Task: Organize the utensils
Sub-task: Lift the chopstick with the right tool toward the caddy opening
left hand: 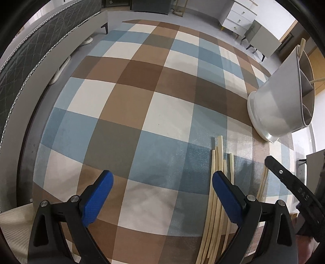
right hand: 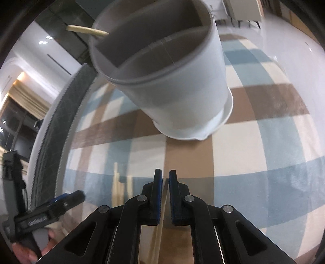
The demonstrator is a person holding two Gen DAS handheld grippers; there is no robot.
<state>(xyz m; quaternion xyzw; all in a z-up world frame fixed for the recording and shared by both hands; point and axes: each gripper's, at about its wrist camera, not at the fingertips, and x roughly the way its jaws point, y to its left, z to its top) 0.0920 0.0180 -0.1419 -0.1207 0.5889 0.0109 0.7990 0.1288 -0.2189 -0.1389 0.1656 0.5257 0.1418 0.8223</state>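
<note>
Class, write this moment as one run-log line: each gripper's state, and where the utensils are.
left gripper: open, empty | right gripper: shut on chopstick | holder: one chopstick in | chopsticks: loose on cloth

Location: furnished home interior.
Indicators: checked rug (left hand: 142, 105) across the floor, patterned upholstered furniture (left hand: 24, 67) at 9 o'clock, white drawer unit (left hand: 239, 16) at 1 o'clock, curtains (right hand: 26, 97) beside a dark window.

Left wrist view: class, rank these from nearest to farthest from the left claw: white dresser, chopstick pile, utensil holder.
1. chopstick pile, beside the left claw's right finger.
2. utensil holder, on the rug, right.
3. white dresser, far top right.
</note>
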